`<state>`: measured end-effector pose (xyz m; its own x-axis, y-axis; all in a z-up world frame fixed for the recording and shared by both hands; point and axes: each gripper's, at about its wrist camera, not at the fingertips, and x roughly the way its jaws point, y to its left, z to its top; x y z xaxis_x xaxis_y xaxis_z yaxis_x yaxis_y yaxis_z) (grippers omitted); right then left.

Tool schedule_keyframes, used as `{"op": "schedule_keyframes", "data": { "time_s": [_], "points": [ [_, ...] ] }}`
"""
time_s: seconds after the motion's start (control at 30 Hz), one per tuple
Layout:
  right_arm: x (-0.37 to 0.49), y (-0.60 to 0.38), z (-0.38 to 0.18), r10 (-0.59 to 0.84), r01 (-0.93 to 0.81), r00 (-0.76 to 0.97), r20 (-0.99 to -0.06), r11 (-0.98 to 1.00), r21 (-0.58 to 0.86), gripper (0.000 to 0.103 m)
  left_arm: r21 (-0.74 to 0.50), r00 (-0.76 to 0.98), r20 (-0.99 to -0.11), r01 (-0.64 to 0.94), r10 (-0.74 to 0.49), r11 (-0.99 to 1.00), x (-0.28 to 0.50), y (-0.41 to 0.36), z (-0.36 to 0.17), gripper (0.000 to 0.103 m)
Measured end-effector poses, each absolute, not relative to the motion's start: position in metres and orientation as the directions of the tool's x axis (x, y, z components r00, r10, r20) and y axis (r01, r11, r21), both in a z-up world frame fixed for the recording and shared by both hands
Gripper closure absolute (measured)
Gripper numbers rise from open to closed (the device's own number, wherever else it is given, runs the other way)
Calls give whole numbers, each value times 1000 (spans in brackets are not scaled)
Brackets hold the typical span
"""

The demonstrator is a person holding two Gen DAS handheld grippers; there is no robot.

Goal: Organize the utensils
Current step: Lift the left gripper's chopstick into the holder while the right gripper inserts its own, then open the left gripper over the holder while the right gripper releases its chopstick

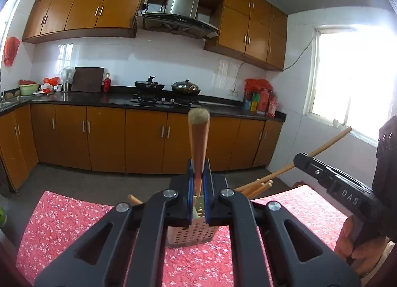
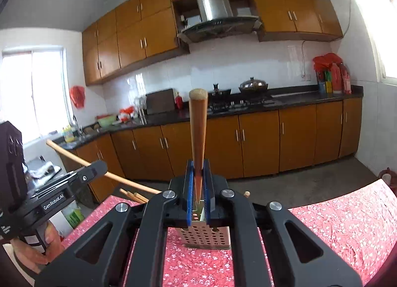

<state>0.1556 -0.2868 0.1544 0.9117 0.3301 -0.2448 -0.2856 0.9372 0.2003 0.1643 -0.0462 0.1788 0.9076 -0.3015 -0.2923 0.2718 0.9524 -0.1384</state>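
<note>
Wooden, tapered and reddish-brown, one chopstick (image 1: 198,148) stands pinched between the blue-padded fingers of the left hand-held gripper (image 1: 198,175), its blunt end pointing up and away from the camera, its thin tip down over the perforated stainless-steel utensil holder (image 1: 191,235). The right hand-held gripper (image 2: 198,175) is clenched the same way on a second tapered wooden chopstick (image 2: 198,138) — its tip also just above the holder's open top. In each view the other gripper's chopstick slants across the side of the frame towards the holder. Several more light wooden chopsticks (image 1: 255,186) lean out of the holder's far side. The holder stands on a table covered with a red cloth printed with small white flowers (image 1: 64,222)
</note>
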Motion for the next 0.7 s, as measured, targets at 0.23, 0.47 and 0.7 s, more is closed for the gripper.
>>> {"op": "schedule_keyframes", "data": {
  "time_s": [0.23, 0.47, 0.7],
  "points": [
    [182, -269, 133, 293, -258, 884, -364, 956, 142, 95, -95, 877, -387, 268, -283, 959, 199, -65, 162, 95],
    [196, -267, 127, 279, -243, 872, -402, 960, 138, 95, -91, 851, -456, 248, -262, 964, 229, -67, 139, 95],
    [200, -270, 125, 258, -214, 877, -406, 965, 151, 74, -134, 843, -466, 231, -267, 964, 236, -56, 131, 88]
  ]
}}
